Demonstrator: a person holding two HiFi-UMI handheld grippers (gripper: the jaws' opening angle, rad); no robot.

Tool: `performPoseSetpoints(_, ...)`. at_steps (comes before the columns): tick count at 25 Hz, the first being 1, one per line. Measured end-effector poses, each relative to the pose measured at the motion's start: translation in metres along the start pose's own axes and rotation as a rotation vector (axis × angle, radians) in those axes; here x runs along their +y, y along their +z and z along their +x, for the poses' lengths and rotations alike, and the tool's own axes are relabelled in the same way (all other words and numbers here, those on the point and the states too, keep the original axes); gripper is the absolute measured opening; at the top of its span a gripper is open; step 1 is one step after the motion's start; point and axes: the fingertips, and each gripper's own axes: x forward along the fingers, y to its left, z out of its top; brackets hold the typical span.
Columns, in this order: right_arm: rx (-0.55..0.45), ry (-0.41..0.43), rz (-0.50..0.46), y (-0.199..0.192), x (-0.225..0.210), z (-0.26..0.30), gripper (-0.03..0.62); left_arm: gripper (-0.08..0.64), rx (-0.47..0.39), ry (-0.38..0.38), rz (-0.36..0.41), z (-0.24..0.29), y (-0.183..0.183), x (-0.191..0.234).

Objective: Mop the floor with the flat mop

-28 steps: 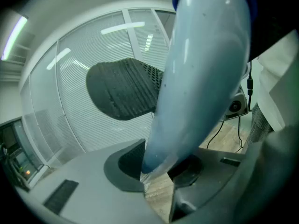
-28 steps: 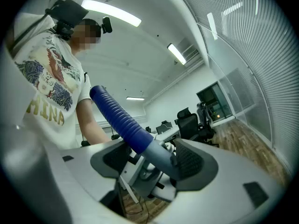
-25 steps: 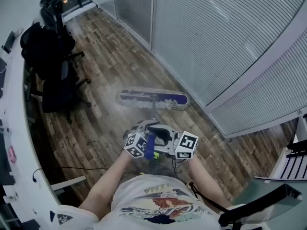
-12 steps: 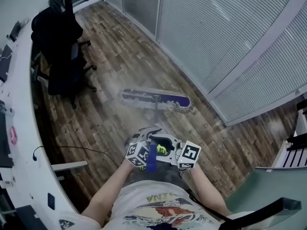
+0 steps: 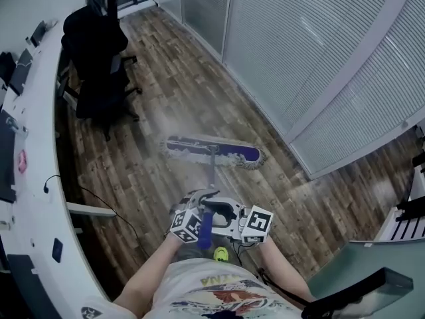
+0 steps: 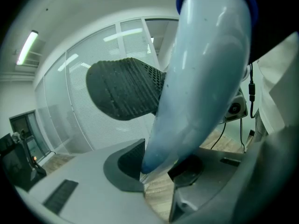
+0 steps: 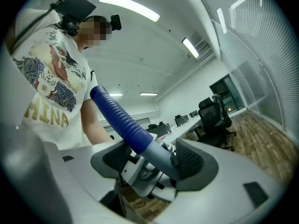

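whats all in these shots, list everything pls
flat mop: one, blue and white head on a grey pole with a blue grip, head flat on the floor ahead of the person
floor: one, brown wood planks, across the room
office chairs: at least two, black, far left by the desk
desk: one, white, curving along the left edge
glass wall: one, pale with blinds, along the right
cable: one, black, on the floor beside the desk
shirt: one, white with print, bottom of the head view
left hand-held gripper: one, grey, closed on the mop pole
right hand-held gripper: one, grey, closed on the pole below the blue grip
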Motion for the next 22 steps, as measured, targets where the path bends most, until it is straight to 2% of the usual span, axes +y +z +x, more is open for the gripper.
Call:
performPoseSetpoints(7,0.044,0.096,0.0,-0.035,0.085,-0.048,0.279,0.072,0.024,0.065,-0.018,-0.011,0.014,-0.095)
performPoseSetpoints(12,0.067,0.162,0.005,-0.05,0.124,-0.053,0.279,0.072,0.021,0.104,-0.058,-0.028,0.015,-0.129)
performPoseSetpoints(17,0.053,0.165,0.001,-0.054,0.113,-0.058,0.284,0.072,0.041,0.089,-0.013,-0.017,0.008,-0.126)
performPoseSetpoints(22,0.081,0.198,-0.015,-0.033,0.079,-0.057,0.284,0.071,0.024,0.105,-0.017,0.001,0.018,-0.089)
